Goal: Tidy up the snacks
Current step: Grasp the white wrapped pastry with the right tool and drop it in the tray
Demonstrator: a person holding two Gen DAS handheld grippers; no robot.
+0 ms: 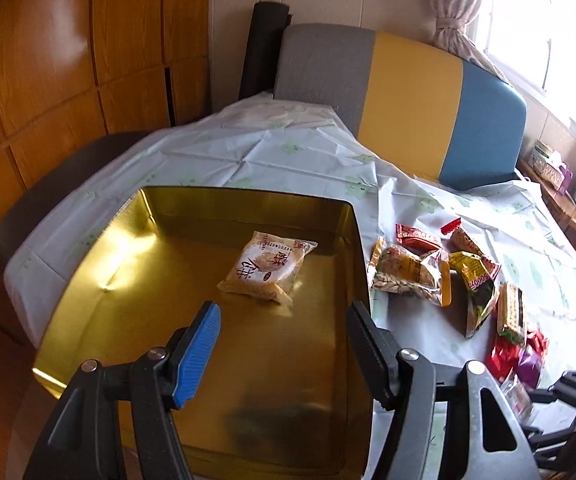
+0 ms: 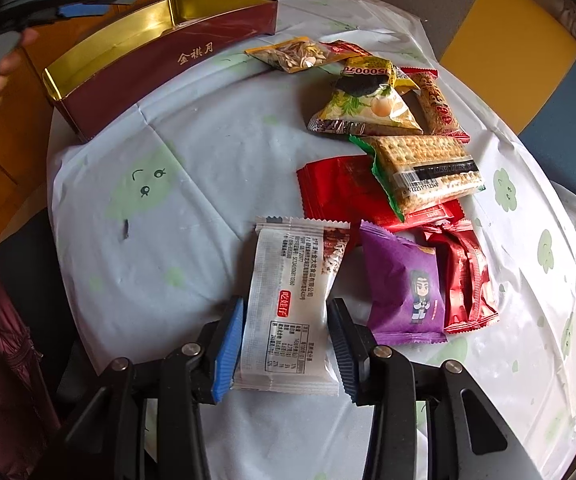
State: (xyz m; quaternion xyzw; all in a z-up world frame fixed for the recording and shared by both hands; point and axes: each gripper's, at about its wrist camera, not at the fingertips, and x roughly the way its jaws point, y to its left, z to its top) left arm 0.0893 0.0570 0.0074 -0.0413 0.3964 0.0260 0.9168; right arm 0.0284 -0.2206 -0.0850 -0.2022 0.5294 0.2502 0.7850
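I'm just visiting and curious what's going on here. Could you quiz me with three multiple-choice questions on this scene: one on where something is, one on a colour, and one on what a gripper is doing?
1. Where does the pale biscuit packet lie?
A. Inside the gold tin
B. On the chair
C. Under the purple packet

2. What colour is the tin's outer wall?
A. Green
B. Dark red
C. White

3. What is the right gripper doing?
A. Hanging open over bare cloth
B. Closed on a white packet
C. Holding the cracker packet

Answers:
1 A: it is the only packet on the tin's gold floor.
2 B: the right wrist view shows a maroon side with gold letters.
3 B: both pads press the white packet's edges.
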